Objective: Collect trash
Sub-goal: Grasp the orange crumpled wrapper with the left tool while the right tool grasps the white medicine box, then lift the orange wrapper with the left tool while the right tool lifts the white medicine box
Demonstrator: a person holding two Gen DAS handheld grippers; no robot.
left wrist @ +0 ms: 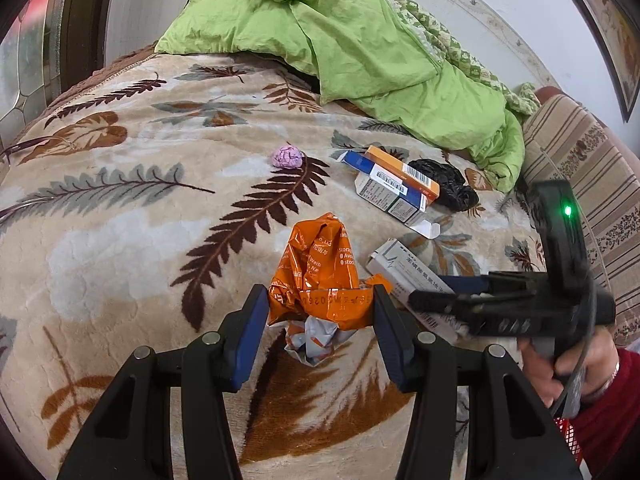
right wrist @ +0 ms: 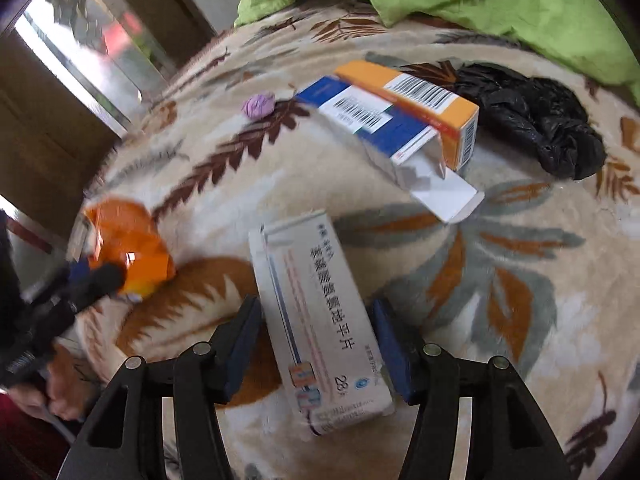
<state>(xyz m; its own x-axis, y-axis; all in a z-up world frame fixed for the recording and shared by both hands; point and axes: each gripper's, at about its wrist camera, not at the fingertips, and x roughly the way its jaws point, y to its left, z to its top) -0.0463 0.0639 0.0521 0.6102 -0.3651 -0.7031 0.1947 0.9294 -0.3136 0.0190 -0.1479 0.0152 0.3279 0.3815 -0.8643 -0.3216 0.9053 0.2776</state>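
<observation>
Plush leaf-patterned blanket covers the bed, with a crumpled green quilt heaped at its far end. Between the left gripper's blue pads sits a crinkled orange foil wrapper; the pads press its lower folds on both sides, so the tongs are clamped on it at a middling width. Beyond them lies a small pink paper ball. The right gripper stands half open astride a flat white cardboard medicine box, which lies on the blanket between its pads; a gap shows on the right side, while the left pad is just beside the box edge, and I cannot tell whether it touches. Farther off, past that box, an orange carton leans on a blue-and-white carton whose end flap hangs open, its inside not visible. Right of those lies a crumpled, glossy black plastic bag.
</observation>
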